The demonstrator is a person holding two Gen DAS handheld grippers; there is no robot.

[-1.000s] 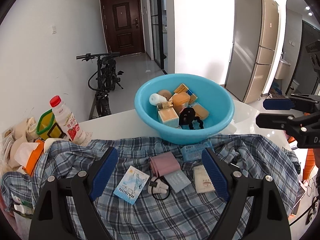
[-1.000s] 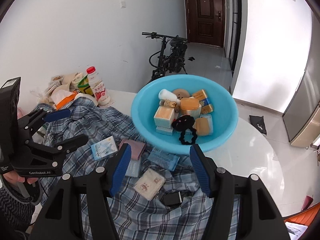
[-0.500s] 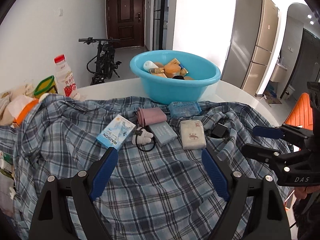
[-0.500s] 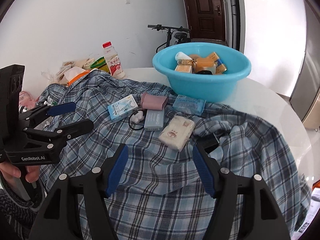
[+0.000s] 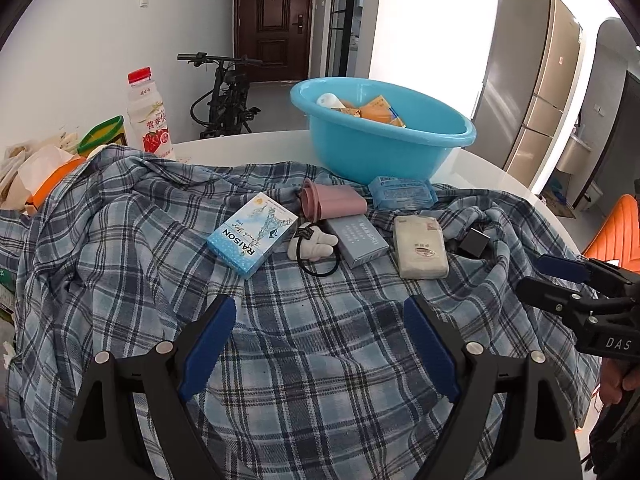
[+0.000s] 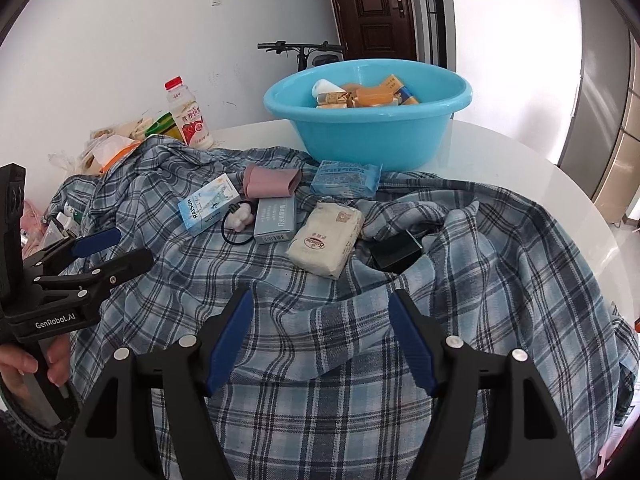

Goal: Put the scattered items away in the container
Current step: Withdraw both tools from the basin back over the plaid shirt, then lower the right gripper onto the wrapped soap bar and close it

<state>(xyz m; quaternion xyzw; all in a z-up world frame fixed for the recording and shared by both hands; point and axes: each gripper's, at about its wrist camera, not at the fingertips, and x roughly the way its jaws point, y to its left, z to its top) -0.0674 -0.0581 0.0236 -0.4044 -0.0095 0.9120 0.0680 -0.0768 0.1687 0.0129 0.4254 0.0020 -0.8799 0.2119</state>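
Both hand-held grippers have come down since the earlier frames, when they looked into the blue basin point(image 5: 384, 148) from above; now the basin sits high in each frame, seen from the side, and the plaid shirt point(image 5: 320, 352) fills the lower half.

Left hand-held gripper point(image 5: 320, 320): its jaws stand wide apart with nothing between them, hovering over bare shirt cloth at the bottom centre of the left wrist view. Right hand-held gripper point(image 6: 320, 312): its jaws are opening, with only rumpled plaid below and nothing gripped; whether the tips touch the cloth I cannot tell.

Scattered items lie in a row on the shirt across the middle of the frame, just short of the basin: a blue RAISON box point(image 5: 253, 235), a pink pouch point(image 5: 334, 203), a white charm on a black hair tie point(image 5: 314, 246), a grey-blue box point(image 5: 360, 235), a cream tissue pack point(image 5: 420, 246), a blue wipes packet point(image 5: 402, 193) touching the basin's foot, and a black charger point(image 6: 394, 250) half sunk in a fold. Several boxes already rest inside the basin on the white worktop point(image 6: 500, 152).

At upper left stands a red-capped bottle point(image 5: 147, 114).
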